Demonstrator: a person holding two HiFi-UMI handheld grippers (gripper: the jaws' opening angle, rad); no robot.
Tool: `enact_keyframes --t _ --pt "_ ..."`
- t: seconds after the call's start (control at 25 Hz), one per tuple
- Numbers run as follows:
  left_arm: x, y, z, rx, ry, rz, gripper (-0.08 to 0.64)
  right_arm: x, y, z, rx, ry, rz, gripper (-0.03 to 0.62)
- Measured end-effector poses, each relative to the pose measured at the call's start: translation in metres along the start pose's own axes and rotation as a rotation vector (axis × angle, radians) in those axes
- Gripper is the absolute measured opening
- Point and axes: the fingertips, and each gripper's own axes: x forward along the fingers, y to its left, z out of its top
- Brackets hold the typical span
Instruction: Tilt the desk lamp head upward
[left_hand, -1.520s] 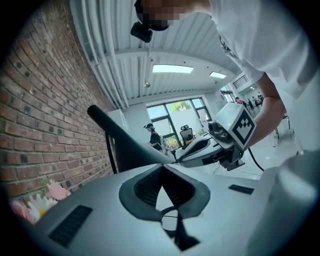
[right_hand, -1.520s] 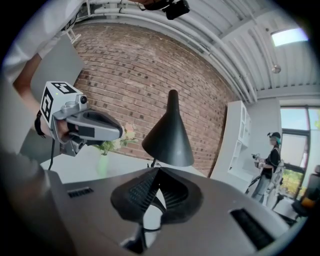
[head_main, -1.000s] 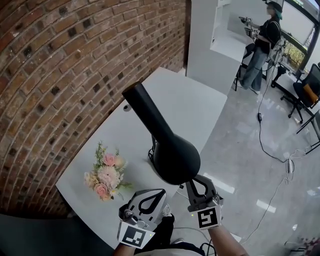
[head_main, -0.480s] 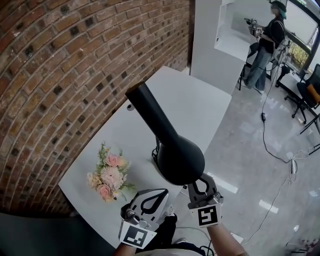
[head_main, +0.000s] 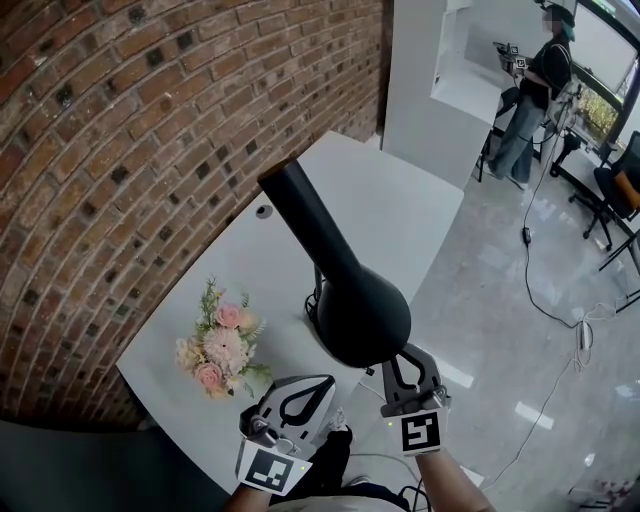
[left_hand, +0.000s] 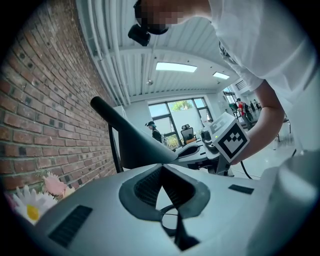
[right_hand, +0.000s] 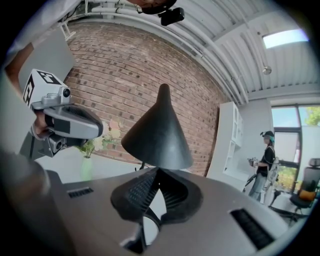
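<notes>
Lamp head: the matte black, cone-shaped desk lamp head (head_main: 360, 315) hangs over the near part of the white table (head_main: 390, 215). Its wide bell is toward you and its narrow neck runs up and away toward the red brick wall (head_main: 120, 150).
Support: a thin black stem (head_main: 318, 285) shows just behind the bell; the base and the hinge are hidden beneath it.
Right gripper: your right gripper (head_main: 404, 356) has its jaws pressed together, with the tips right at the bell's near lower rim. No view shows whether the thin edge is caught between them or only touched.
Left gripper: your left gripper (head_main: 310, 392) also has its jaws together with nothing between them. It sits low beside the right one, apart from the lamp.
Handling: the shell looks hard, rigid and smooth, so expect your pads to slip on its curved side. The hinge will likely resist, and a lamp on so slim a stem may rock or slide.
Where to take hold: the near rim looks best, since it lies farthest from the neck and should give the most leverage. Lift from under it or pinch its wall.
Nearby: the pink-and-white flower bouquet (head_main: 220, 345) stands near the lamp's left, so keep your left gripper off it.
</notes>
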Motion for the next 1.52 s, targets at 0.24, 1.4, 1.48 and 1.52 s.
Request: enact_keyframes --t 0.24,1.4,1.48,1.52 --pt "-0.003 -0.003 0.0 0.001 0.003 -0.003 0.008 0.005 0.005 -0.003 -0.003 -0.005 0.001 0.017" --pt "-0.02 -0.012 0.031 0.016 -0.051 0.016 0.008 -0.041 -0.005 0.057 0.025 -0.097 -0.028 0.017" --pt "-0.024 -0.013 0.032 0.021 -0.051 0.02 0.008 -0.045 -0.004 0.053 0.043 -0.092 -0.039 0.017" --pt "-0.026 -0.013 0.032 0.023 -0.049 0.021 0.008 -0.047 -0.005 0.052 0.051 -0.091 -0.046 0.017"
